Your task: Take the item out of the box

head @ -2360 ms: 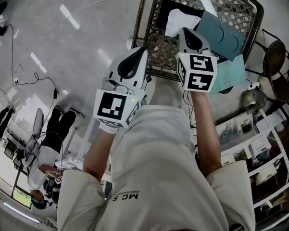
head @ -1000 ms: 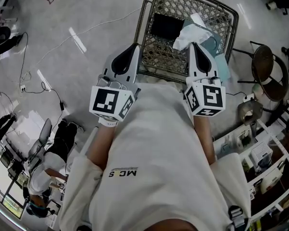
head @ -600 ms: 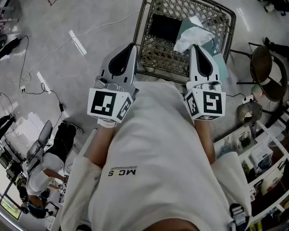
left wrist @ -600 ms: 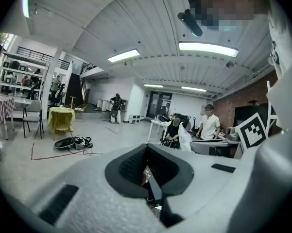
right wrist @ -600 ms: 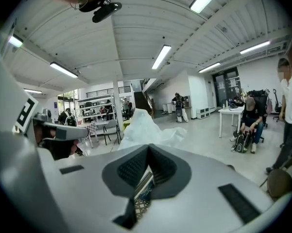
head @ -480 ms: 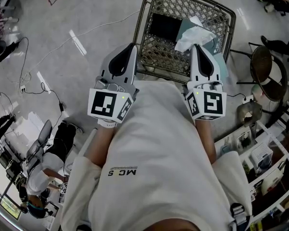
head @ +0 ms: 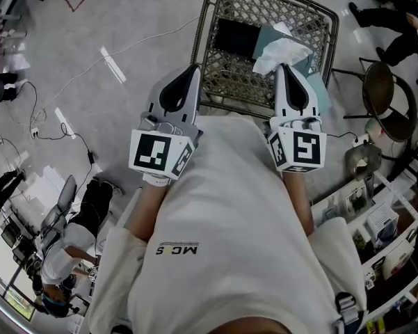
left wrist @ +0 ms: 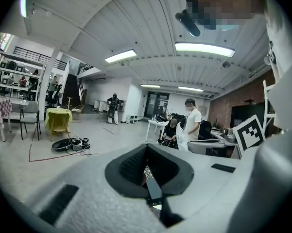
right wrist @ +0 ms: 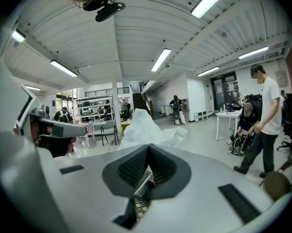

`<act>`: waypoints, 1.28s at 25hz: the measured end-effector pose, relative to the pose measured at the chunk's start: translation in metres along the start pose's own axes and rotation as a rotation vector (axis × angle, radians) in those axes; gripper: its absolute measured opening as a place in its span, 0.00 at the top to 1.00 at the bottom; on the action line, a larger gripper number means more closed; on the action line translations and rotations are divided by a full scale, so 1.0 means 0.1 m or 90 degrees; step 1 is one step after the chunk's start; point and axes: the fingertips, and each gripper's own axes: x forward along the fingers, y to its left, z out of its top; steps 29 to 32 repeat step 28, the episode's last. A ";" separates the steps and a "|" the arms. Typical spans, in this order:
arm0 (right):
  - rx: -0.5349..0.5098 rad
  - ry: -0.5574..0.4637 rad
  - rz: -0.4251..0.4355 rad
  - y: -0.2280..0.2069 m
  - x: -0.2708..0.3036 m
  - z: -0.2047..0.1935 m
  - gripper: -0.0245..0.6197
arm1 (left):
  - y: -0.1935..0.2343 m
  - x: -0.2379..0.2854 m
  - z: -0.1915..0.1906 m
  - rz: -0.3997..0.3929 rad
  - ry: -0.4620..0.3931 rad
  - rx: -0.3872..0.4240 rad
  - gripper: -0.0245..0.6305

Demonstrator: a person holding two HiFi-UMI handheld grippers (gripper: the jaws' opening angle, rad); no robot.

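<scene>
A lattice wire box [head: 231,82] stands on the floor ahead of me. In it lie a flat black item [head: 239,38], a teal sheet [head: 318,88] and crumpled white wrapping [head: 281,48]. My left gripper [head: 193,68] is held near my chest, its tip over the box's near left rim, jaws together and holding nothing. My right gripper [head: 281,67] sits level with it at the near right rim, just short of the white wrapping, also shut and empty. In the left gripper view the left gripper [left wrist: 146,177] shows lattice through its slit. The right gripper [right wrist: 145,178] faces the white wrapping [right wrist: 145,128].
A round dark stool [head: 384,97] stands right of the box, with white shelves [head: 375,218] at the lower right. Cables [head: 69,120] trail over the floor to the left. Seated people [head: 59,245] are at lower left, and a person [right wrist: 265,120] walks in the room.
Since the oldest frame both grippers have drawn back from over the box toward my chest. In the last second they hardly move. A person in the background has walked across.
</scene>
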 end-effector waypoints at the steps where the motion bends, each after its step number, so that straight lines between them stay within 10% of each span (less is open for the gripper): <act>1: -0.001 0.000 0.000 0.00 0.00 0.00 0.94 | 0.00 0.00 0.01 0.000 0.000 0.000 0.93; 32: 0.000 -0.002 -0.012 -0.06 0.03 0.04 0.94 | -0.04 0.06 0.04 -0.015 0.003 0.003 0.93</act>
